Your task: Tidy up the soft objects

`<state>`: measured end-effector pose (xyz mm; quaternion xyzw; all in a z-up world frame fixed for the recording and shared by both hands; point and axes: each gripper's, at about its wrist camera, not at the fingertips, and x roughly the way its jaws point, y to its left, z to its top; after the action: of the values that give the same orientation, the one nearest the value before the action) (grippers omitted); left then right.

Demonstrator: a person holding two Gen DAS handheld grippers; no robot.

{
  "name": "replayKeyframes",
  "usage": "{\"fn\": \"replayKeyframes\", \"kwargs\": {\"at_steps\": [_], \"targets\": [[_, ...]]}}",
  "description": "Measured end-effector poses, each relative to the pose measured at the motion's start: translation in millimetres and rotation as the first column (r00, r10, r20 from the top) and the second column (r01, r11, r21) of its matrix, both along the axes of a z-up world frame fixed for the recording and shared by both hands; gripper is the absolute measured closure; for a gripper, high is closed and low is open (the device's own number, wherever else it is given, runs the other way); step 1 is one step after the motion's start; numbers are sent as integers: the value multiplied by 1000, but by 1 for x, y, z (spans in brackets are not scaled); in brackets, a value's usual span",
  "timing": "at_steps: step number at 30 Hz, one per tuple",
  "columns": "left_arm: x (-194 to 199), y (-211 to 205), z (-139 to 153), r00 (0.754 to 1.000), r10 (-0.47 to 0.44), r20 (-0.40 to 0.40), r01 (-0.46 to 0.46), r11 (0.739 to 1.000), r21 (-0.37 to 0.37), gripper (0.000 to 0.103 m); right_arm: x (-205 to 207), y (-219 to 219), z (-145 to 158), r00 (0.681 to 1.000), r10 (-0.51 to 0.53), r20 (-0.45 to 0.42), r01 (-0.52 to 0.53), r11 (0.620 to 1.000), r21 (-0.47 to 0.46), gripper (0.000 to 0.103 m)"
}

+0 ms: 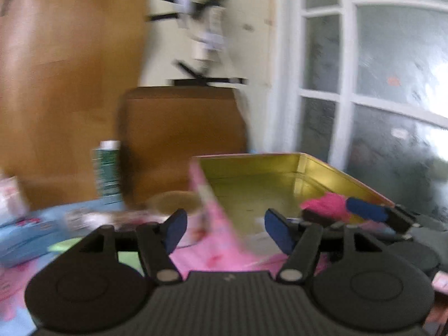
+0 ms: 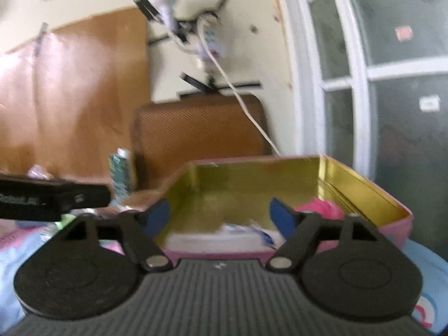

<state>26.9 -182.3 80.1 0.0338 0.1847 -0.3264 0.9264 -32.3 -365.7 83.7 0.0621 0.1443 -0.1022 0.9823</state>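
Note:
A pink tin box (image 1: 322,168) with a gold inside stands open on the table; it also shows in the right wrist view (image 2: 364,187). A pink fluffy soft object (image 1: 327,204) lies in its right part, seen too in the right wrist view (image 2: 322,207). White soft items (image 2: 240,232) lie on the box floor. My left gripper (image 1: 226,231) is open and empty, at the box's near left corner. My right gripper (image 2: 221,217) is open and empty, just above the box's near wall. Its blue-padded fingers (image 1: 366,210) show beside the pink object.
A pink and blue cloth (image 1: 25,240) covers the table. A green and white carton (image 1: 107,168) and a tape roll (image 1: 176,204) stand left of the box. A brown chair back (image 2: 201,128) and a window (image 2: 392,84) lie behind. The left gripper's body (image 2: 50,196) shows at left.

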Motion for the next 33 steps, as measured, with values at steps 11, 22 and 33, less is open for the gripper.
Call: {"fn": "replayKeyframes", "kwargs": {"at_steps": [11, 22, 33], "targets": [[34, 181, -60, 878, 441, -187, -445, 895, 19, 42, 78, 111, -18, 890, 427, -161, -429, 903, 28, 56], [37, 190, -73, 893, 385, -232, -394, 919, 7, 44, 158, 118, -60, 839, 377, -392, -356, 926, 127, 77], [38, 204, -76, 891, 331, -312, -376, 922, -96, 44, 66, 126, -35, 768, 546, -335, -468, 835, 290, 91]]}}
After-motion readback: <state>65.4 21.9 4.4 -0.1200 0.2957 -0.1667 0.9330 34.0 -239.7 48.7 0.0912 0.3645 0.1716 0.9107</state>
